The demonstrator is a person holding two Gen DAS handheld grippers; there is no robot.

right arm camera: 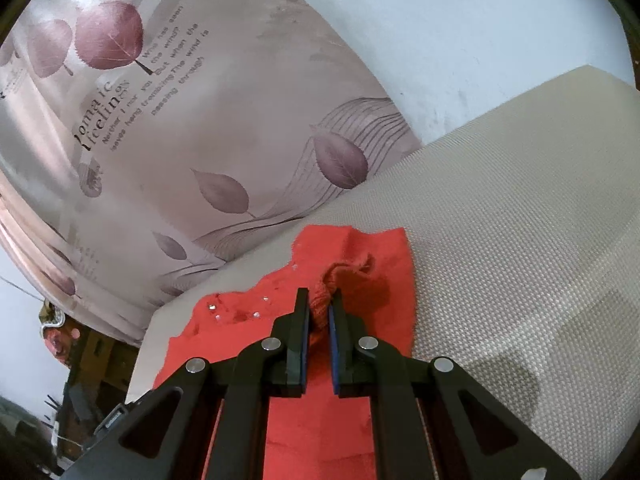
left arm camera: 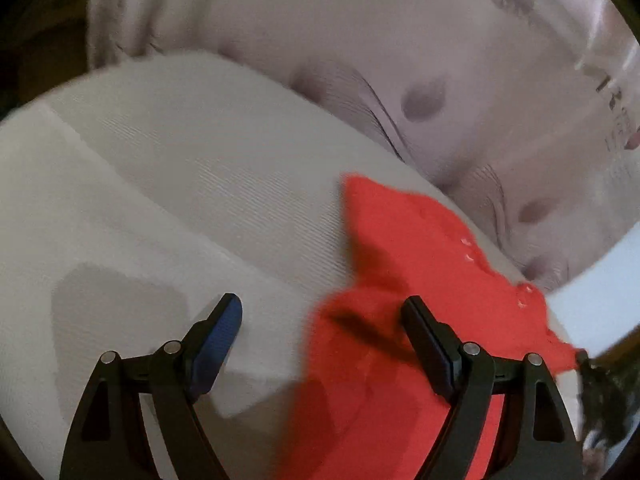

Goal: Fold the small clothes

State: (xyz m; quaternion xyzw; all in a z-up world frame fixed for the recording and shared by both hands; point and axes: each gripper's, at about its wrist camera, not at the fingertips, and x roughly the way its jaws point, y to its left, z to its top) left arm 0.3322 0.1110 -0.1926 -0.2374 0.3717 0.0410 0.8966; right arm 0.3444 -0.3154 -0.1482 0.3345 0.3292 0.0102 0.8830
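Observation:
A small red garment [left arm camera: 404,280] lies on a beige woven cushion [left arm camera: 168,184]. In the right wrist view the red garment [right arm camera: 376,264] spreads under the gripper, with small shiny studs near its left edge. My right gripper [right arm camera: 319,300] is shut on a bunched fold of the red garment and lifts it slightly. My left gripper [left arm camera: 322,316] is open and empty, hovering above the garment's left edge; its right finger is over the red cloth, its left finger over bare cushion.
A pink curtain with leaf prints and text [right arm camera: 168,128] hangs behind the cushion [right arm camera: 520,208]. A pale wall [right arm camera: 460,32] shows at the upper right. Dark clutter [right arm camera: 80,380] sits at the lower left beyond the cushion's edge.

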